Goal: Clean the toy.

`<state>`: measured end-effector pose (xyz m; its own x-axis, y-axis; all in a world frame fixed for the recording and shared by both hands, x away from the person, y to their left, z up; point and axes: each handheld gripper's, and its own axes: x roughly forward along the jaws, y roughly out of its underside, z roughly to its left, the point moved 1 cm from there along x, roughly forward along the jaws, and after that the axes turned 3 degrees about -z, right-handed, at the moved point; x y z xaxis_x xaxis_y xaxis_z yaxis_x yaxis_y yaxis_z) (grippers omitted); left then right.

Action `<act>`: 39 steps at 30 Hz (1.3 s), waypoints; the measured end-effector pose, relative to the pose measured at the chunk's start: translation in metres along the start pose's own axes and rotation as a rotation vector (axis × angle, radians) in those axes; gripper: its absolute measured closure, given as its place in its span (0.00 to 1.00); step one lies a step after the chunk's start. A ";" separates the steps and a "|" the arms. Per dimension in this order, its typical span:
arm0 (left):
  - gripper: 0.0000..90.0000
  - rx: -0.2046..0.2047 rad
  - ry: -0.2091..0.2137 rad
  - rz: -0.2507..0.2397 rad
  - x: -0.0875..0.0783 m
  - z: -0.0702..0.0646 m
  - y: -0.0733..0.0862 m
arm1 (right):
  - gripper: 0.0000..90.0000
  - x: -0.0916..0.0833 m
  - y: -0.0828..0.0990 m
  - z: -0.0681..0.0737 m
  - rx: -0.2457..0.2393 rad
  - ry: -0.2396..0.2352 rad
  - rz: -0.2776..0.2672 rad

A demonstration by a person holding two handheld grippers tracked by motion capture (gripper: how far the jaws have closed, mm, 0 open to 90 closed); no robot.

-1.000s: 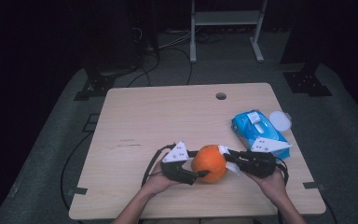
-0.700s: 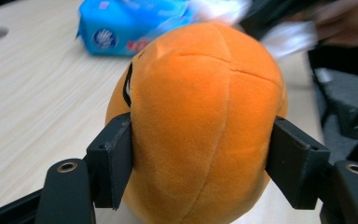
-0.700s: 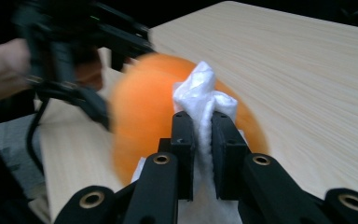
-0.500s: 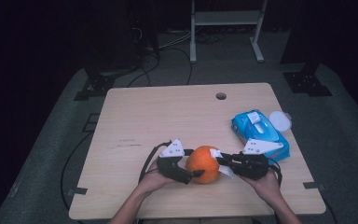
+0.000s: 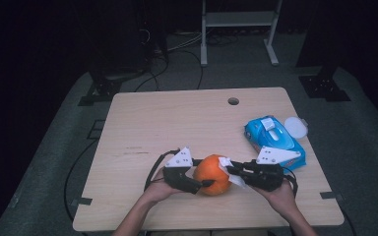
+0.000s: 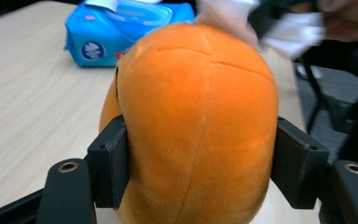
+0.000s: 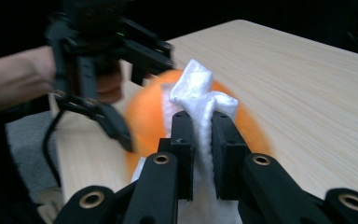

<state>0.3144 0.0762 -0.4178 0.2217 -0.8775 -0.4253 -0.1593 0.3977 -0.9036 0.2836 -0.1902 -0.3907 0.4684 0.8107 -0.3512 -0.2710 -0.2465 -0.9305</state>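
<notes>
Wiping step: left hand-held gripper [image 5: 204,183], jaws just re-closed, clamps the orange plush [image 5: 214,173]; right hand-held gripper [image 7: 200,133] pinches the white wipe [image 7: 200,93], which likely rubs on next.

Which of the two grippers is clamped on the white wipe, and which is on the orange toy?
The right gripper pinches the white wipe between nearly shut jaws. The left gripper straddles the orange plush toy, its jaws just closed in on both sides.

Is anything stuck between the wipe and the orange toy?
Nothing visible is. The right gripper pinches the white wipe right against the orange plush toy, which the left gripper clamps on both sides.
</notes>
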 end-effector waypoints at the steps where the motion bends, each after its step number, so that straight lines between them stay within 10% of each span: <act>1: 0.32 -0.007 -0.007 0.010 0.002 0.001 0.002 | 0.88 0.001 0.002 -0.003 0.008 0.012 0.009; 7: 0.20 -0.057 -0.084 0.000 0.015 0.000 0.003 | 0.88 0.009 0.004 0.010 -0.025 0.003 0.023; 14: 0.11 0.003 -0.090 -0.019 0.018 -0.006 0.003 | 0.88 0.013 -0.001 0.018 -0.097 0.035 0.023; 22: 0.29 -0.005 -0.130 -0.034 0.026 -0.008 0.007 | 0.89 0.008 0.003 0.014 -0.082 0.072 0.019; 27: 0.32 -0.026 -0.107 -0.031 0.023 -0.007 0.011 | 0.89 0.017 -0.001 0.030 -0.159 0.045 0.050; 34: 0.31 -0.067 -0.131 -0.043 0.021 0.000 0.013 | 0.89 0.002 0.008 -0.002 -0.092 0.126 0.049; 39: 0.30 -0.121 -0.148 -0.047 0.024 0.001 0.012 | 0.89 0.006 0.007 0.011 -0.119 0.090 0.052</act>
<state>0.3186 0.0603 -0.4386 0.3688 -0.8418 -0.3941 -0.2583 0.3144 -0.9135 0.2750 -0.1815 -0.3978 0.5317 0.7454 -0.4021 -0.1981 -0.3521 -0.9148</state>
